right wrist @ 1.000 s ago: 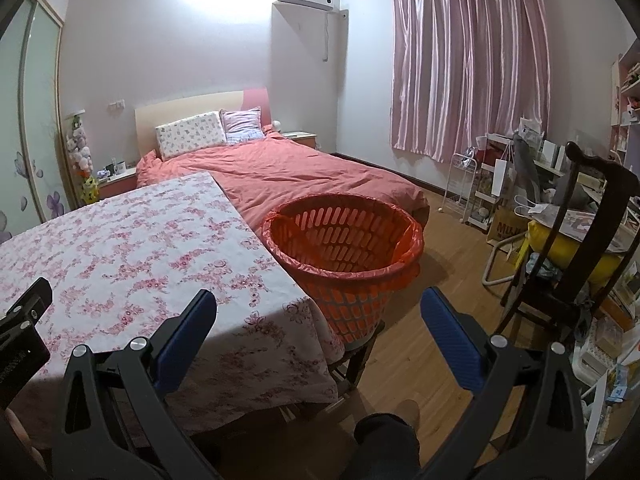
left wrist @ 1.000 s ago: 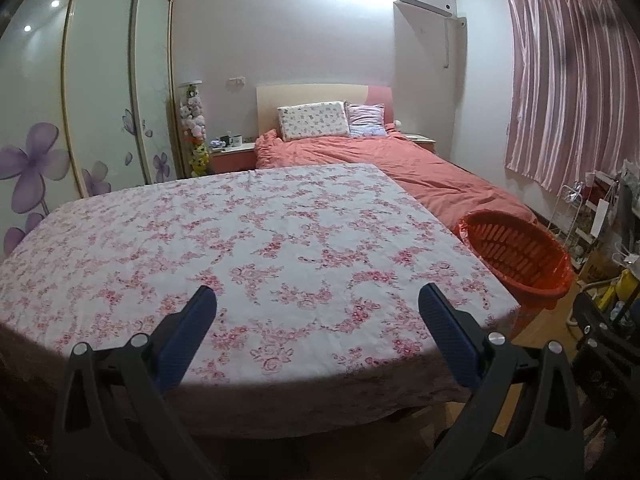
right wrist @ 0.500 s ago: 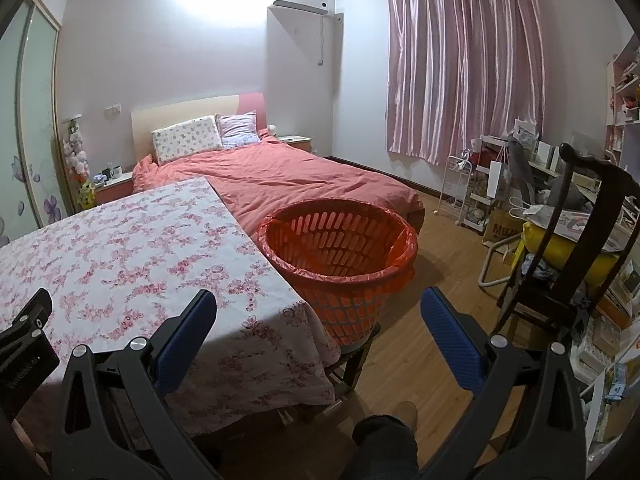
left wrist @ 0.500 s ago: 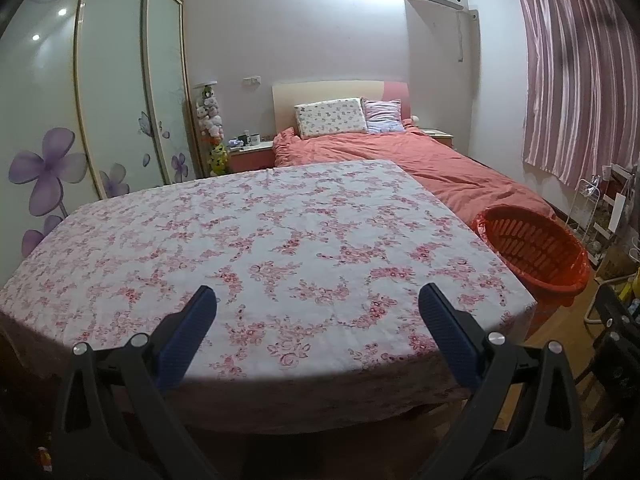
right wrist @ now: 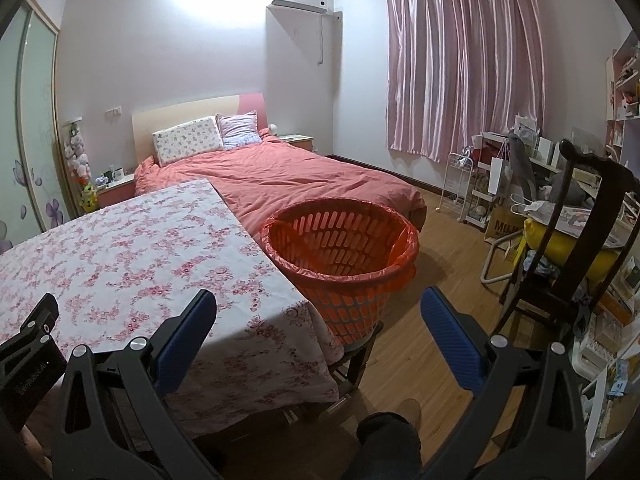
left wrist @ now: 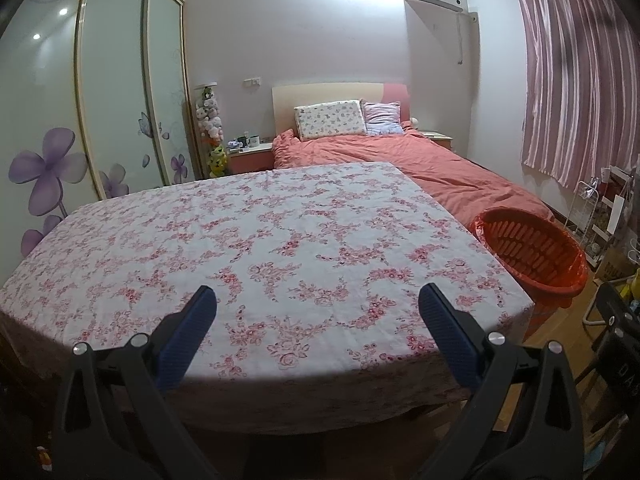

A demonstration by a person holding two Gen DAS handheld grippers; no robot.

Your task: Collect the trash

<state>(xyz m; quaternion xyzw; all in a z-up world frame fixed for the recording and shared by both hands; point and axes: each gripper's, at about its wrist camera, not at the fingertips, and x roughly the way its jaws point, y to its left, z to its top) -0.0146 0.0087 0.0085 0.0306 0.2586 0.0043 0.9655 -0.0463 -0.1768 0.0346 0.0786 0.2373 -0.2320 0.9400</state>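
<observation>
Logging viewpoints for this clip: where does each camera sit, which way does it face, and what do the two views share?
Left wrist: on the left gripper, open, facing across the floral table toward the bed; only its own fingers show.
Right wrist: on the right gripper, open, aimed at the orange basket beside the table; a dark trouser leg shows below, and the left gripper's mount at the left edge.
Shared: table, bed, basket, pink curtain.
</observation>
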